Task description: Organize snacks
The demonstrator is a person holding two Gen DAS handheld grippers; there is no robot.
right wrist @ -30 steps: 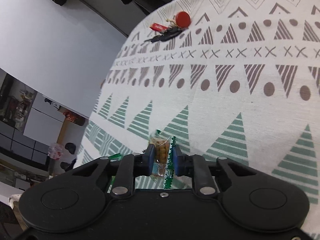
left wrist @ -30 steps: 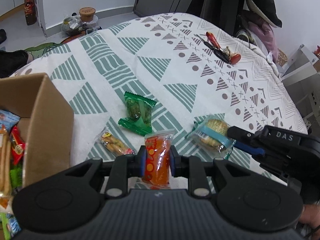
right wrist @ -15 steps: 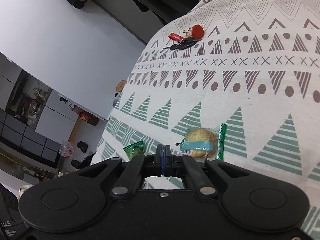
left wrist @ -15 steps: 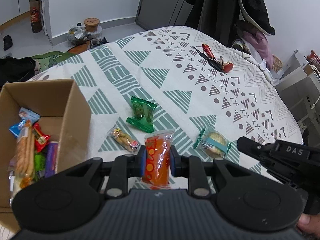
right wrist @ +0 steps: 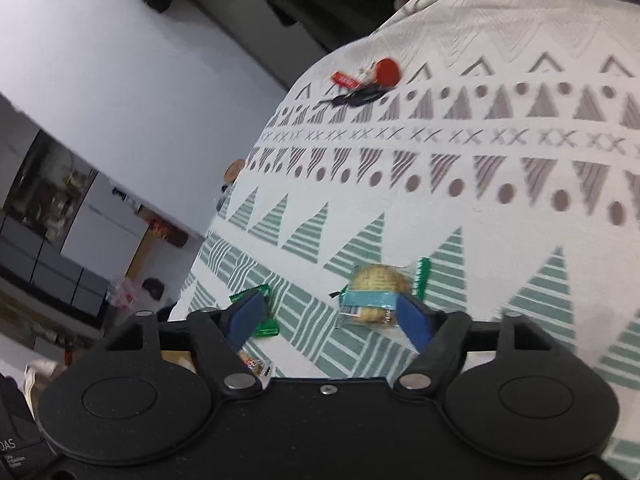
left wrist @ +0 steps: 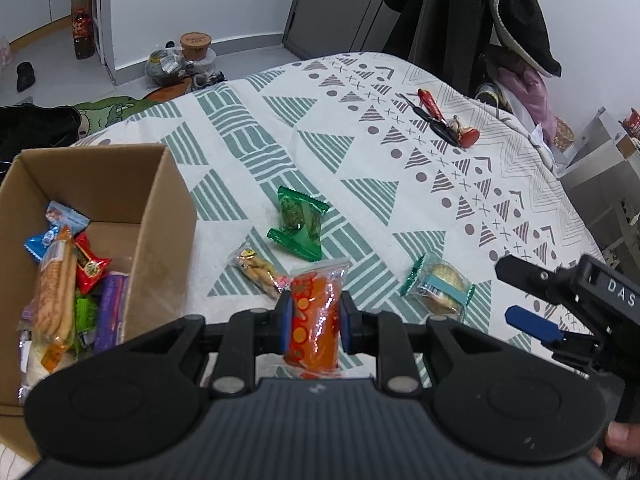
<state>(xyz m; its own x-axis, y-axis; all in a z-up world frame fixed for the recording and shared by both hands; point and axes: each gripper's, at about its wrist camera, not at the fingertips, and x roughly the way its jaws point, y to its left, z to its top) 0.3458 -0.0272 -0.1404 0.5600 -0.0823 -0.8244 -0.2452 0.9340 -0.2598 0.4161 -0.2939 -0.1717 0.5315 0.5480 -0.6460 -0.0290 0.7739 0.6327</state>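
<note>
Your left tool (left wrist: 313, 317) pinches the orange plastic snack packet (left wrist: 316, 320) upright, and the open brown cardboard box (left wrist: 168, 216) lies just to its left. Your right tool (right wrist: 328, 320) is opening, empty — the clear-wrapped round biscuit pack (right wrist: 374, 294) lies on the patterned cloth beyond it.
</note>
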